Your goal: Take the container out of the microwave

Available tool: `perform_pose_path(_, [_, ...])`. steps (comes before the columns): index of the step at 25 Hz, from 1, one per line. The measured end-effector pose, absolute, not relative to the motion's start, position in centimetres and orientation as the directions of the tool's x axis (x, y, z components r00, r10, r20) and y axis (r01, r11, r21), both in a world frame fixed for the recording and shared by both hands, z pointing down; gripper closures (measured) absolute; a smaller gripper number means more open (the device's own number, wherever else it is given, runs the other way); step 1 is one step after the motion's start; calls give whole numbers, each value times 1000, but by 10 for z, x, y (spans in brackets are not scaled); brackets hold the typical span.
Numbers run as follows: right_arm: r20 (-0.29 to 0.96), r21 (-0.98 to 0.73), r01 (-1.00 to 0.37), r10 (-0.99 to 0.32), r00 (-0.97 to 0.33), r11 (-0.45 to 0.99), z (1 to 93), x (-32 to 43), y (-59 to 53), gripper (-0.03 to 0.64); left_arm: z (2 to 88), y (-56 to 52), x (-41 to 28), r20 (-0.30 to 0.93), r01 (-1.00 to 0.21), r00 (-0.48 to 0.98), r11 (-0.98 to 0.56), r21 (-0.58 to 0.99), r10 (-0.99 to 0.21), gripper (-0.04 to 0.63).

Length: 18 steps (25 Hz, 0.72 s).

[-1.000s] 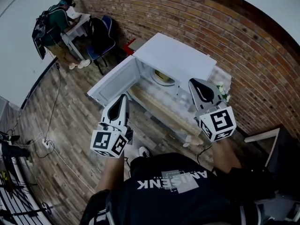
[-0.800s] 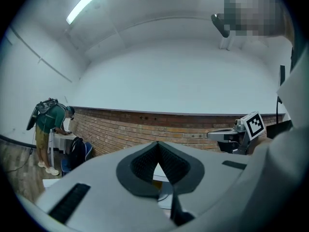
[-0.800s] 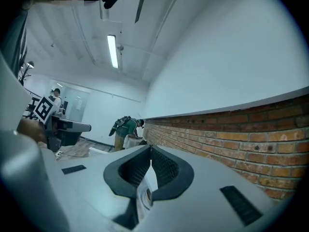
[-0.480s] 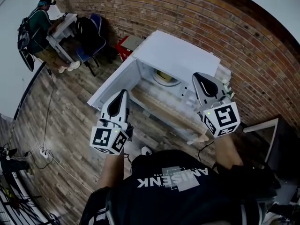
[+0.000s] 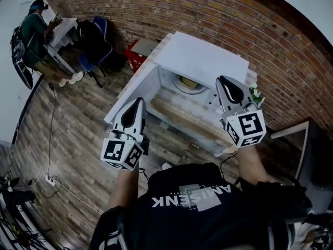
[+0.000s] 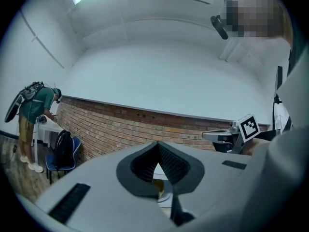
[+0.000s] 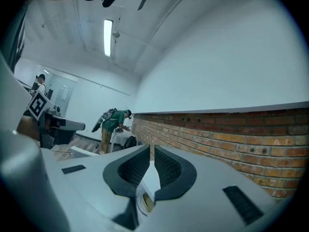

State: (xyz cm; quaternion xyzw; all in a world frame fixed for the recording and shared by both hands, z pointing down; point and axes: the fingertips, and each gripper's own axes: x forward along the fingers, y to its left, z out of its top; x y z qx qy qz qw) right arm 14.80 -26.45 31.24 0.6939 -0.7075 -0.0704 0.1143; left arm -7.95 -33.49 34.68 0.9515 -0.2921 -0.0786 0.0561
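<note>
A white microwave (image 5: 205,61) stands against the brick wall with its door (image 5: 130,90) swung open to the left. Inside, a tan container (image 5: 188,82) rests on the white turntable. My left gripper (image 5: 138,102) is shut and empty, held level in front of the open door. My right gripper (image 5: 224,80) is also shut and empty, just right of the cavity's front. In the left gripper view the pads (image 6: 169,163) meet at the tip of the left gripper (image 6: 158,146). The right gripper (image 7: 151,151) points along the brick wall, and the container (image 7: 146,202) shows below its jaws.
The microwave sits on a pale wooden bench (image 5: 182,120). A red box (image 5: 140,48) lies to its left. Further left are a blue chair with a black backpack (image 5: 93,40) and a person at a white desk (image 5: 34,35). Cables and a power strip (image 5: 49,180) lie on the wood floor.
Both grippers have moved closer to the open microwave and stayed shut. The view has shifted, so the microwave sits nearer and the person at the desk further toward the corner.
</note>
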Motion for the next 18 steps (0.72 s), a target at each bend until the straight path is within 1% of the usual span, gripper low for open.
perform_pose_path(6, [89,288,-957,-996,4,22,326,123,-282,563,358,-352,-94,-100,-515,840,-841,164,-534,584])
perform_pose_path(8, [100,290,-956,-995,1,29,332,124,-286,459,362,-354,-94,-89,-514,842,-842,163,-532,584])
perform_pose_path(9, [103,288,-957,-995,1,29,334,125,-288,451,363,-356,-94,-85,-518,840,-839,165,-535,584])
perform_pose_path(14, [113,301,-953,-994,-1,35,344,129,-304,440,372,-364,-87,-54,-515,848,-843,153,-528,584])
perform_pose_path(18, [158,315,-945,-987,-39,87,366,133,-324,431,379,-370,-76,-24,-521,848,-842,141,-529,584])
